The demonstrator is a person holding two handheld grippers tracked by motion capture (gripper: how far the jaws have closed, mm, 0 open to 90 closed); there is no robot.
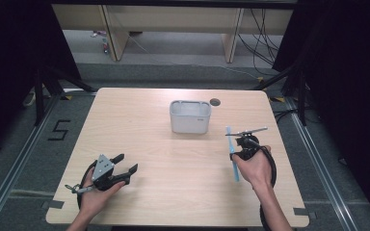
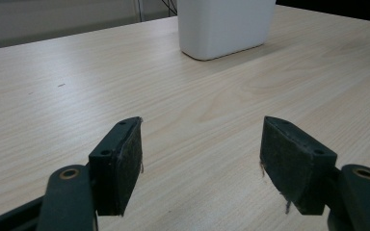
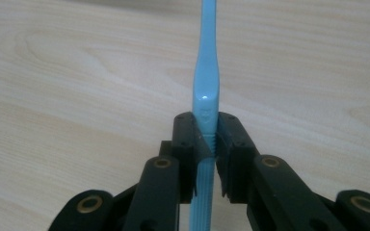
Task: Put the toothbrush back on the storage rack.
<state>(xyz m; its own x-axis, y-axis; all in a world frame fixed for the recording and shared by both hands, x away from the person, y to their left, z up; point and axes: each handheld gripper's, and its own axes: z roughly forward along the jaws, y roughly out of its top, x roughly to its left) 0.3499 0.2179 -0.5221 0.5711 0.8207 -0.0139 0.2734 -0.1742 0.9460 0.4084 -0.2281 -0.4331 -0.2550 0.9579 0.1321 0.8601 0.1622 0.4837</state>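
Two tools over the table [image 1: 173, 159]: the right hand-held gripper [image 3: 205, 144] clamps a blue toothbrush [image 3: 206, 86] (near the white bin [image 1: 190, 116]); the left hand-held gripper [image 2: 200, 159] gapes, holding nothing.

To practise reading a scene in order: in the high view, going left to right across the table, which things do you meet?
Left gripper → white container → blue toothbrush, clamped in the right gripper.
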